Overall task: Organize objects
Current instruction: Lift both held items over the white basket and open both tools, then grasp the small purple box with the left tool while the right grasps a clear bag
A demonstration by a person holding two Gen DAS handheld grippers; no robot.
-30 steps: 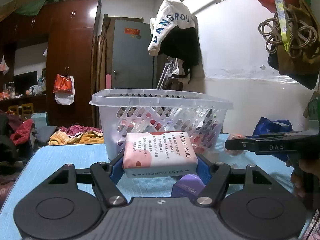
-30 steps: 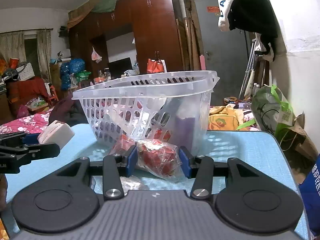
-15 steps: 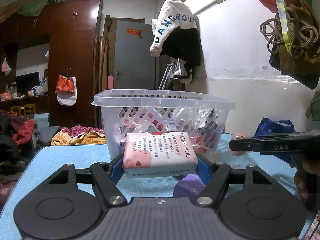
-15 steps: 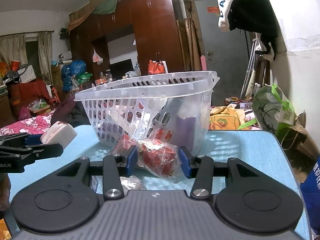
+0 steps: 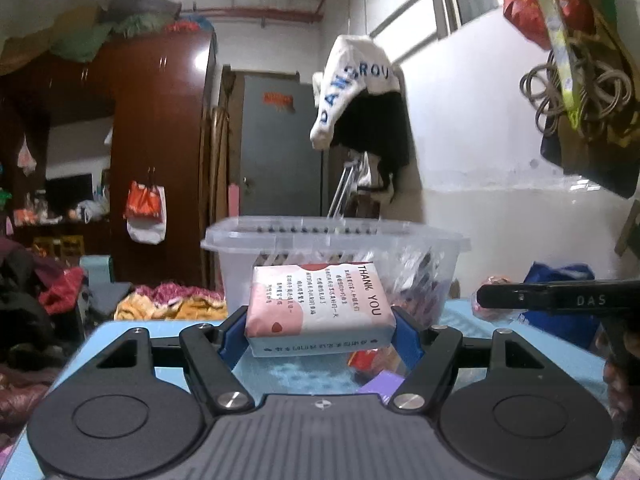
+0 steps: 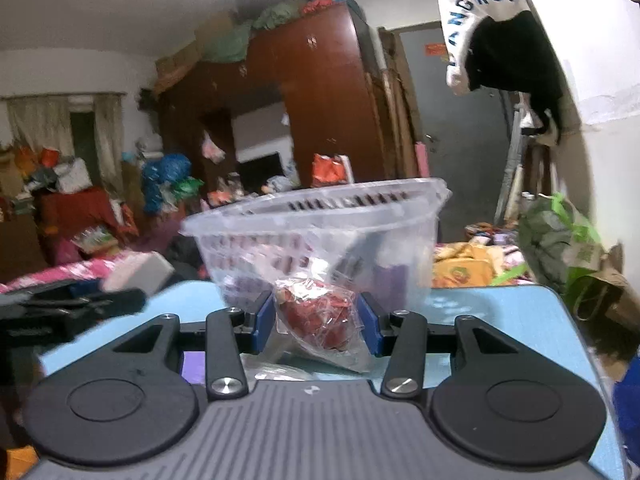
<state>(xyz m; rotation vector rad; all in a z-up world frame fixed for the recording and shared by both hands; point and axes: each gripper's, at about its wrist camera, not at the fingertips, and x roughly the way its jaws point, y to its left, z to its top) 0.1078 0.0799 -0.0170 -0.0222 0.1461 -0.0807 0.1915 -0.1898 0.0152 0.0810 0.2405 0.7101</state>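
My left gripper [image 5: 320,330] is shut on a pink-and-white tissue pack [image 5: 318,306] printed THANK YOU, held above the blue table just short of a clear perforated basket [image 5: 336,236]. My right gripper [image 6: 316,322] is shut on a clear bag of red sweets [image 6: 320,318], in front of the same basket [image 6: 320,216]. The basket holds several packets. In the left wrist view the right gripper shows as a black bar [image 5: 560,298] at the right; in the right wrist view the left gripper [image 6: 76,306] with the pack [image 6: 138,276] shows at the left, blurred.
A purple box [image 5: 380,384] and a red packet [image 5: 366,358] lie on the blue table [image 5: 132,328] under the left gripper. A purple box [image 6: 194,366] also lies below the right gripper. Bags stand off the table's right edge [image 6: 560,248]. A jacket hangs on the wall [image 5: 360,100].
Both grippers have risen and tilted up with their loads: the basket sits lower in both views and its rim is nearer eye level. The grips are unchanged.
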